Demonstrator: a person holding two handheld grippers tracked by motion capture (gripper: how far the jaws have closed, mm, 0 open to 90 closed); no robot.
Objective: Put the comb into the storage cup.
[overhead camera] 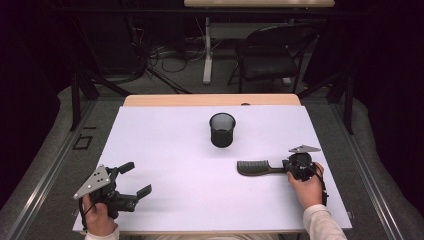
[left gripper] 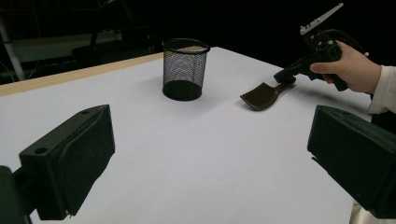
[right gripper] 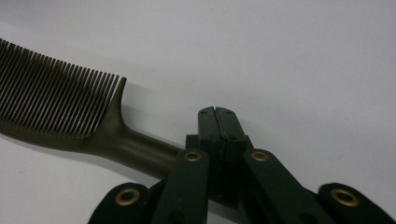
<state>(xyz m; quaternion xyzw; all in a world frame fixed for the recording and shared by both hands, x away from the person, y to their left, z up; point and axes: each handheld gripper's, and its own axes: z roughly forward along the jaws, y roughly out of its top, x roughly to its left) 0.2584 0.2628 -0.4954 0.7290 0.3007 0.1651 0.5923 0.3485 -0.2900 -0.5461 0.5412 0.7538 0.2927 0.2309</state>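
The left gripper (overhead camera: 134, 178) rests at the near left edge of the table (overhead camera: 165, 145), well left of the cup (overhead camera: 222, 129) and nearer the person, its jaws spread wide with nothing between them. The mesh cup stands upright at mid-table, toward the far side. To the right of the cup and nearer the person lies the comb (overhead camera: 256, 167), flat on the table, teeth toward the cup. The right gripper (overhead camera: 286, 166) sits at the comb's handle end; its jaws are pressed together, and the handle (right gripper: 140, 154) runs under them, though whether they pinch it I cannot tell.
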